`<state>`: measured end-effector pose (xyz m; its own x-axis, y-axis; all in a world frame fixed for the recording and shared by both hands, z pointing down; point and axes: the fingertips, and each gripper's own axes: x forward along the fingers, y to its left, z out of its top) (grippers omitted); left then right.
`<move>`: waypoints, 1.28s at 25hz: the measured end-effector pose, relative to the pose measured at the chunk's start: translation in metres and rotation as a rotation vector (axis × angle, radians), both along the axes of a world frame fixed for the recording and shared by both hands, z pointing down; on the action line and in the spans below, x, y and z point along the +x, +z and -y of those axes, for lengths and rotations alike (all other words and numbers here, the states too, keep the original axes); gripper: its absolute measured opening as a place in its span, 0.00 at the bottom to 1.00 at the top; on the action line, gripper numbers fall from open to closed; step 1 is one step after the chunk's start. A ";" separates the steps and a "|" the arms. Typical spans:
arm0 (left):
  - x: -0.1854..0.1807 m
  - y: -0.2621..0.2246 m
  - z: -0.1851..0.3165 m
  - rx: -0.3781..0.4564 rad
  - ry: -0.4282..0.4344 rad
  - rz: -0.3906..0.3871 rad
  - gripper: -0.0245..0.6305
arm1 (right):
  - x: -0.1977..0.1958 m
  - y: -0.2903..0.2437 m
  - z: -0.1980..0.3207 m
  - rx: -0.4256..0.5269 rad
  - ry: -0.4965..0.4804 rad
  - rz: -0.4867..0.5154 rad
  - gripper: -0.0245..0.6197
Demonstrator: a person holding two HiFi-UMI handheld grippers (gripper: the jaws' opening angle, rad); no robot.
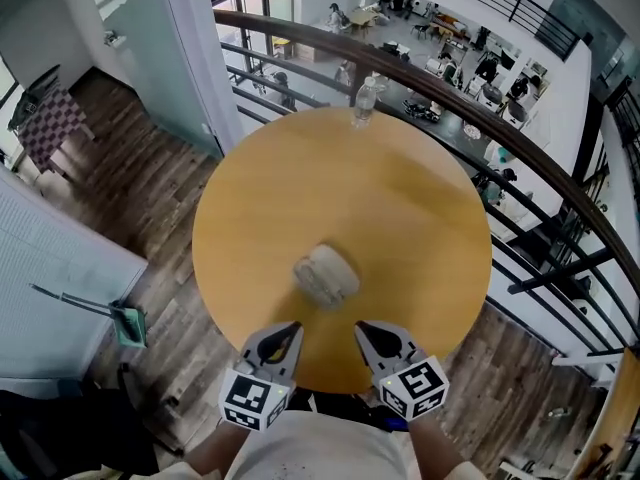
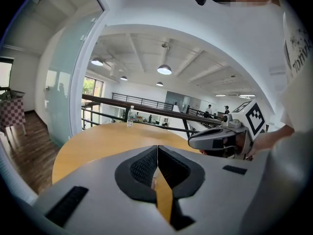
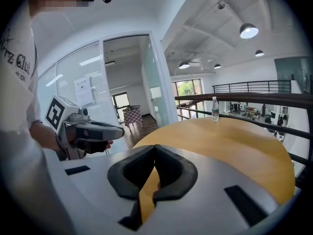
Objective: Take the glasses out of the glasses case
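A: What is lying on the worktop (image 1: 400,208)?

B: The worktop is round, smooth, honey-coloured wood. A pale grey glasses case (image 1: 326,274), a rounded oblong, is lying shut near its middle, slightly towards the person. Its surface texture is too blurred to tell, and the closed lid is hiding whatever is inside. A clear plastic bottle (image 1: 364,102) is standing upright at the far edge.

A: And the hand-held grippers?

B: The left hand-held gripper (image 1: 288,333) and the right hand-held gripper (image 1: 368,330) are hovering over the near edge, apart from the case. Each one's black padded jaws are pressing together. The picture's bottom edge is cutting off the person's arms.
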<state>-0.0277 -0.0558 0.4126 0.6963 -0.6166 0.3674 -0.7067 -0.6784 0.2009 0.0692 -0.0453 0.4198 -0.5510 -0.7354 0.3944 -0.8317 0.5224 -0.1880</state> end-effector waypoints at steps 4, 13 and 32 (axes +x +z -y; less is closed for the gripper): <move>0.000 0.015 0.013 -0.023 0.003 0.001 0.07 | -0.003 0.018 0.013 -0.031 -0.012 -0.033 0.08; -0.004 0.056 0.037 -0.074 0.010 0.016 0.07 | -0.012 0.068 0.041 -0.105 -0.036 -0.082 0.08; 0.000 0.103 0.068 -0.150 0.041 0.045 0.07 | -0.024 0.165 0.090 -0.226 -0.083 -0.130 0.08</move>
